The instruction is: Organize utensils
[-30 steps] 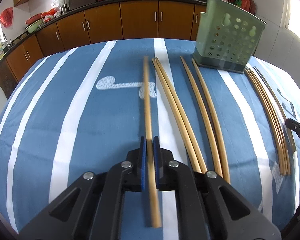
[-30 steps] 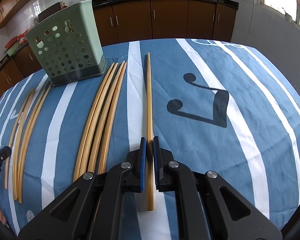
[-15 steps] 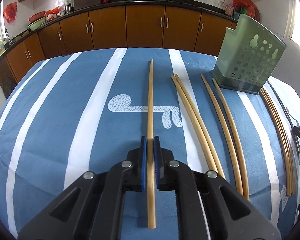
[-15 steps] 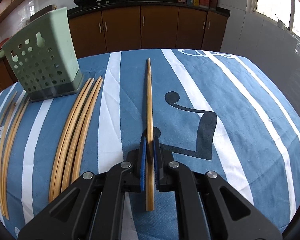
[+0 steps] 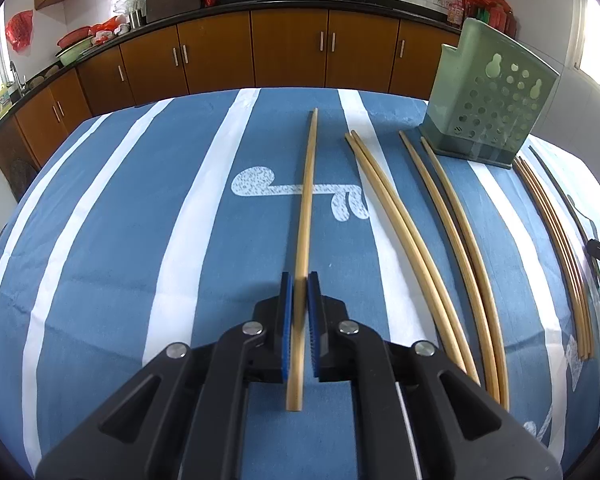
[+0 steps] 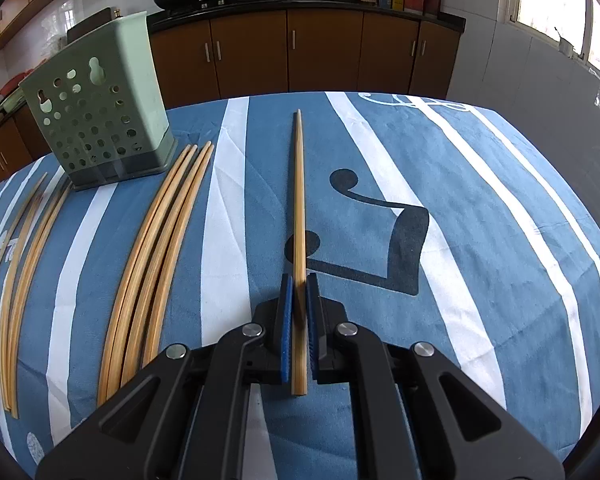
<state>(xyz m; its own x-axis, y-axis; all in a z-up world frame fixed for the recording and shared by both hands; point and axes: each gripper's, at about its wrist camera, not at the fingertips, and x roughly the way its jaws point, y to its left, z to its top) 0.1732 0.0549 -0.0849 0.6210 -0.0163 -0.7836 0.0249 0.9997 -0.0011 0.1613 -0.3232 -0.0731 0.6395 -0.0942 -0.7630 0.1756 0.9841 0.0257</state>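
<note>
Each claw has one long, pale bamboo chopstick between its blue pads. The left claw [image 5: 300, 280] is pinching a chopstick [image 5: 306, 208] that runs straight ahead from the pads, its thick square butt sticking out behind them and its tapered tip pointing toward the far edge of the tabletop [image 5: 100, 220]. The pads are nearly together, with only the stick's width between them. The right claw [image 6: 299, 280] is likewise pressed onto its own chopstick [image 6: 299, 184] near the butt end, with the thin tip reaching forward over the blue-and-white striped cloth [image 6: 480, 200].

Whether either held stick is raised off the cloth or resting on it cannot be told from these views.

The other chopsticks lie loose on the cloth, all roughly parallel (the fisheye bends them into curves). In the left wrist view there is a touching pair [image 5: 400, 232] just right of the held stick, a second pair [image 5: 456, 248] beyond it, and a tighter bundle [image 5: 556, 240] near the right edge. In the right wrist view a group of four [image 6: 160, 240] lies left of the held stick.

A pale green perforated utensil holder [image 6: 100, 112] stands upright on a darker base at the far ends of the loose sticks, and is visible from the left wrist too [image 5: 492, 96].
</note>
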